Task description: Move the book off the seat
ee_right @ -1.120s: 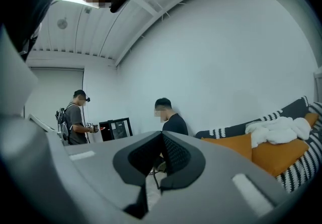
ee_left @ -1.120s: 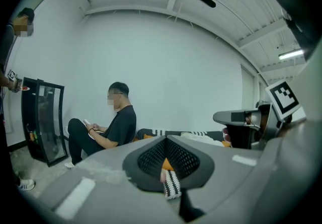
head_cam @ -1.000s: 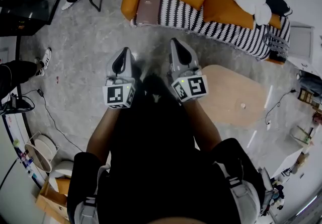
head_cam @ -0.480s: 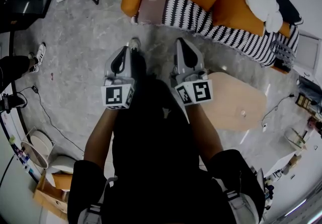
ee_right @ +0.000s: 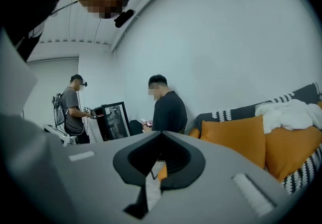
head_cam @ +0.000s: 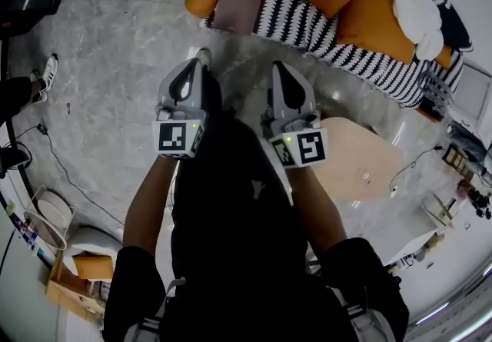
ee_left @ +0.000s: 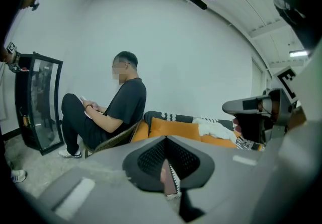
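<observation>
Left gripper and right gripper are both pinched shut, nothing in them. Book lies flat on the sofa seat at twelve o'clock, well apart. I'd close in, open one wide and take the near edge squarely.

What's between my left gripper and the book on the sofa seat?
Head view: only grey speckled floor between the left gripper and the flat mauve book.
</observation>
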Motion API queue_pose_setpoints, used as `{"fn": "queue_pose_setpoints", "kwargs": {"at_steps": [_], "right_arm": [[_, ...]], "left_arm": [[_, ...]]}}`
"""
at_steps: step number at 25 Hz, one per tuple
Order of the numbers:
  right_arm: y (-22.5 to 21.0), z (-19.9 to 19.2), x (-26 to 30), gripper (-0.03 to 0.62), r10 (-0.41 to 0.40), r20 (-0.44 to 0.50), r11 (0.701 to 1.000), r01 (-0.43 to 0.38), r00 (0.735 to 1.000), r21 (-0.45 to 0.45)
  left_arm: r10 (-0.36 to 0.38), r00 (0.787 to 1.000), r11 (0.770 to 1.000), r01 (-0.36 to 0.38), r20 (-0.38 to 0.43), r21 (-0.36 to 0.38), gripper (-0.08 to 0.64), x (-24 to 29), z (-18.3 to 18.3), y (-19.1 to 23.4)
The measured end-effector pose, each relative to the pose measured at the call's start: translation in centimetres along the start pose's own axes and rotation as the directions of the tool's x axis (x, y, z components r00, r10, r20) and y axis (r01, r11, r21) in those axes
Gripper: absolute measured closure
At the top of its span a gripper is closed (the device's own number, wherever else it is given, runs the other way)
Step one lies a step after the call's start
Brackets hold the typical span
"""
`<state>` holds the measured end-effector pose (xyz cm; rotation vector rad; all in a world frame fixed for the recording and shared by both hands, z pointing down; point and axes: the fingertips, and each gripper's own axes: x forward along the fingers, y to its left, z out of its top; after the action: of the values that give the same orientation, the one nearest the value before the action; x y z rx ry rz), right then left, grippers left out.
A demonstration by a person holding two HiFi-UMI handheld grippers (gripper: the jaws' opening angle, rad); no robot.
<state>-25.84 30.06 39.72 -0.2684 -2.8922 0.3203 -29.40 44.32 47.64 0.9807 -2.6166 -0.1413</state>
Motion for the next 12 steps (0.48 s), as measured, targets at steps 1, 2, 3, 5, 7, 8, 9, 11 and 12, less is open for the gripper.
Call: {"fn": "queue_pose_setpoints", "kwargs": {"at_steps": [1, 2, 3, 5, 7, 8, 9, 11, 12], "right_arm": [[-0.1, -0.1, 0.6, 0.584, 0.003, -0.002, 1.000, -0.003, 1.000, -0.002], [-0.2, -0.3, 1.2, 0.584, 0.007, -0.003, 1.000, -0.007, 1.000, -0.003], [-0.3, -0.5, 1.9, 0.584, 0.011, -0.004, 1.000, -0.011, 1.000, -0.005], [-0.5, -0.9, 3.2, 0.584, 0.018, -0.006, 1.000, -0.019, 1.000, -0.008], [-0.9, -1.6, 4.5, 0.584, 0.022, -0.009, 1.000, -0.022, 1.000, -0.011], [-1.1, -2.0, 5.1, 0.584, 0.024, -0.012, 1.000, -0.024, 1.000, -0.011], [-1.3, -2.5, 5.6, 0.584, 0.024, -0.015, 1.000, -0.024, 1.000, -0.010], [-1.6, -3.5, 6.5, 0.584, 0.021, -0.022, 1.000, -0.021, 1.000, -0.006], [-1.7, -4.0, 6.9, 0.583, 0.019, -0.026, 1.000, -0.019, 0.999, -0.004]], "left_arm": [[0.003, 1.000, 1.000, -0.003, 0.000, 0.002, 0.554, 0.4, 0.0, 0.4], [0.009, 1.000, 1.000, -0.009, -0.001, -0.003, 0.554, 0.7, -0.1, 0.8], [0.019, 1.000, 1.000, -0.019, -0.006, -0.010, 0.554, 1.0, -0.2, 1.4], [0.038, 0.999, 0.999, -0.038, -0.017, -0.024, 0.554, 1.7, -0.5, 2.4], [0.038, 0.999, 0.999, -0.039, -0.012, -0.036, 0.554, 2.6, -0.8, 3.0], [0.035, 0.999, 0.999, -0.035, -0.008, -0.042, 0.554, 3.0, -1.1, 3.2], [0.032, 0.999, 0.998, -0.032, -0.009, -0.047, 0.554, 3.4, -1.4, 3.4], [0.024, 0.999, 0.998, -0.026, -0.021, -0.064, 0.554, 4.0, -2.4, 3.8], [0.017, 1.000, 0.998, -0.019, -0.025, -0.067, 0.554, 4.3, -2.9, 4.1]]}}
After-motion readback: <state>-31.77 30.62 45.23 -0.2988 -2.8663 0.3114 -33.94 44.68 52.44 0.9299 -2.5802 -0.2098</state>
